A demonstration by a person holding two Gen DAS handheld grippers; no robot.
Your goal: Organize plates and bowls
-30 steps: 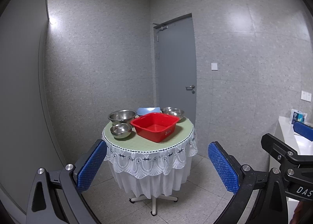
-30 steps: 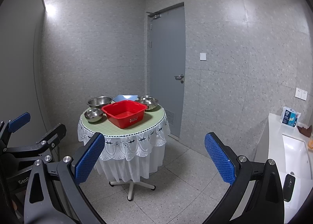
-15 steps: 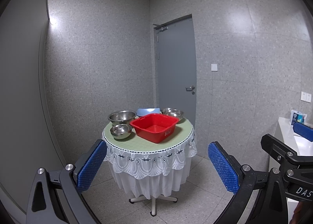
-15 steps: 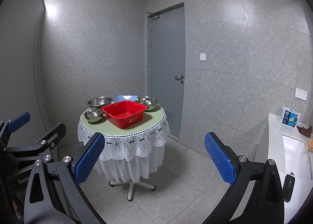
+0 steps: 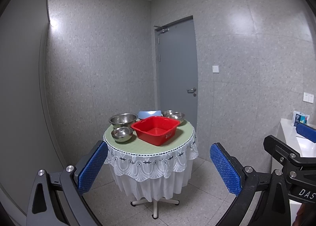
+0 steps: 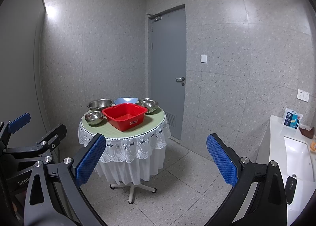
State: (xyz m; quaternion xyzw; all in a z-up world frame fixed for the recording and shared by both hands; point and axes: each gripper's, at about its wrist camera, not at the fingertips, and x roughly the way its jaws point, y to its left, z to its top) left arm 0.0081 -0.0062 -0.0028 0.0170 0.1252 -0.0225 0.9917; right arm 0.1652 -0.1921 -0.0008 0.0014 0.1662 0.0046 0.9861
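Three shiny steel bowls (image 5: 123, 120), upright.

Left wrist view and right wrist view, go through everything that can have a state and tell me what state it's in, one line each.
Left gripper: open, holding nothing.
Right gripper: open, holding nothing.
Red tub: upright, empty.
Large steel bowl: upright, on the table.
Small steel bowl: upright, empty.
Steel bowls at right: upright, apparently nested.
Blue dish: behind the tub, contents hidden.
Door: closed.
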